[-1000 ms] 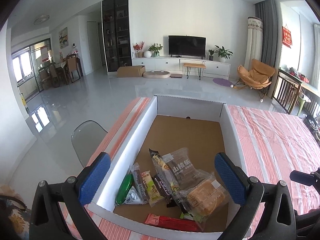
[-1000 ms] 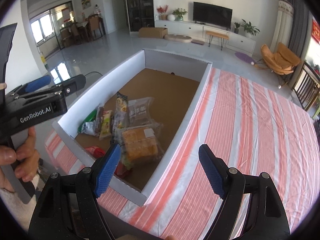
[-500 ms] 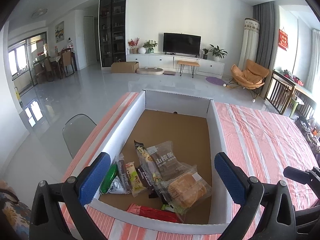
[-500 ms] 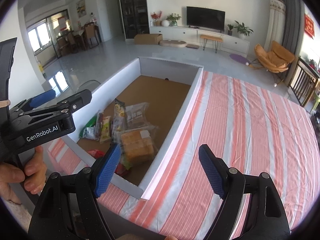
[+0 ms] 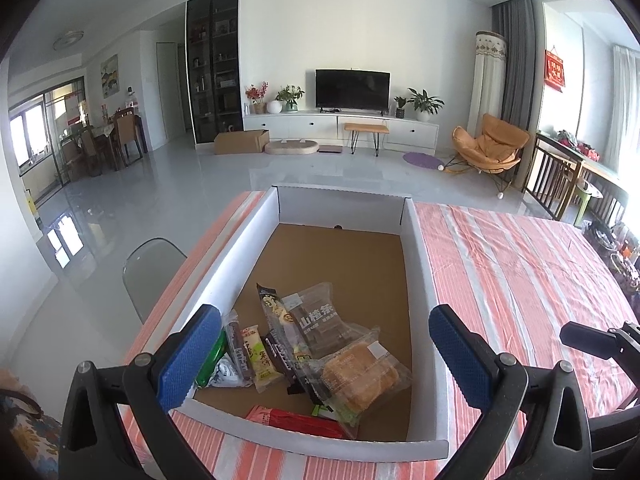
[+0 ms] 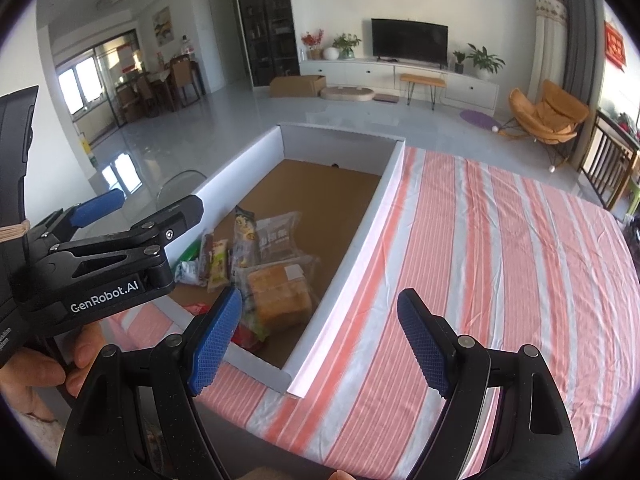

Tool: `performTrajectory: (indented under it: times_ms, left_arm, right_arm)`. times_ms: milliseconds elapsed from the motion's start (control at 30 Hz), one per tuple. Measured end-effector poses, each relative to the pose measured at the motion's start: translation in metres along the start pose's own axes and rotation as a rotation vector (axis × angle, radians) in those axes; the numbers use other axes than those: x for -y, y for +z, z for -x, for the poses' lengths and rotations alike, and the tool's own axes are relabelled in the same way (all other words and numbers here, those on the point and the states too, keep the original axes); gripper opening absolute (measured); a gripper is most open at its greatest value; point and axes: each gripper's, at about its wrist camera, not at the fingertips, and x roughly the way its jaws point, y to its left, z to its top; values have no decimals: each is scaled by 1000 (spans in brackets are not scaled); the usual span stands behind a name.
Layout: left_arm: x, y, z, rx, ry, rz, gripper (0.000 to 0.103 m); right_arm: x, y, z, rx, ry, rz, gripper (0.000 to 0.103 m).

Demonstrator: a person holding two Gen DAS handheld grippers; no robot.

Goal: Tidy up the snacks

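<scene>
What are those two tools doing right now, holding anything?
Left tool: open, holding nothing, above the snacks in the box.
Right tool: open, holding nothing, over the box's near corner.

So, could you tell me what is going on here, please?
A person holds two blue-padded grippers above a striped red-and-white tablecloth. The left gripper hovers open over a shallow white-walled cardboard box holding a pile of snack packets, including a clear-wrapped orange bread. The right gripper is open too, holding nothing.
</scene>
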Motion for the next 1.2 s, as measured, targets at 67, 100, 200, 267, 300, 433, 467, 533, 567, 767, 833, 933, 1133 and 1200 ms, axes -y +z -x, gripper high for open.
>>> performTrajectory:
  times_ms: [67,100,200,267,300,433,467,533,567,767,833,933,1133,1200]
  left_arm:
    - [2,-1,-2,-10,6,-3,103]
    - [2,-1,-4,-21,9,-4,103]
    - [0,-3,-8,-55,6,11,103]
    - [-5,-4,-7,-63,0,33,103]
    - [-8,-4,-6,-65,1,41,103]
    - [-22,-5,-4,-57,39,52,103]
    - [-25,-5,-4,-57,50,55,103]
    - [-32,-6,-6,-67,58,62,103]
    - [-35,-6,-8,-75,54,69,103]
    - [-46,-9,-13,-90,66,95,103]
    - [-48,-10,-12,-86,65,101,103]
    - [-51,-9,-13,-83,82,99,103]
    - [-56,-4,-12,-69,154,85,103]
    - [-56,-3,-13,-69,176,75,103]
  right_arm:
    - [0,0,0,1,0,1,83]
    - [0,0,0,1,-2,-1,83]
    - [3,1,1,13,-5,-15,83]
    - [6,4,0,18,-9,-36,83]
    - [8,6,-2,21,-6,-50,83]
    - [7,16,-10,23,-13,-71,83]
    - [5,18,-12,24,-23,-62,83]
    - [-2,20,-16,36,-56,-32,83]
    - [-6,20,-16,45,-77,-16,83]
    - [-19,17,-21,57,-125,35,83]
    - [-21,17,-21,59,-134,48,83]
    - [-23,19,-21,63,-137,59,83]
    - [-27,20,-22,52,-124,69,83]
    - [-29,19,-23,50,-120,72,83]
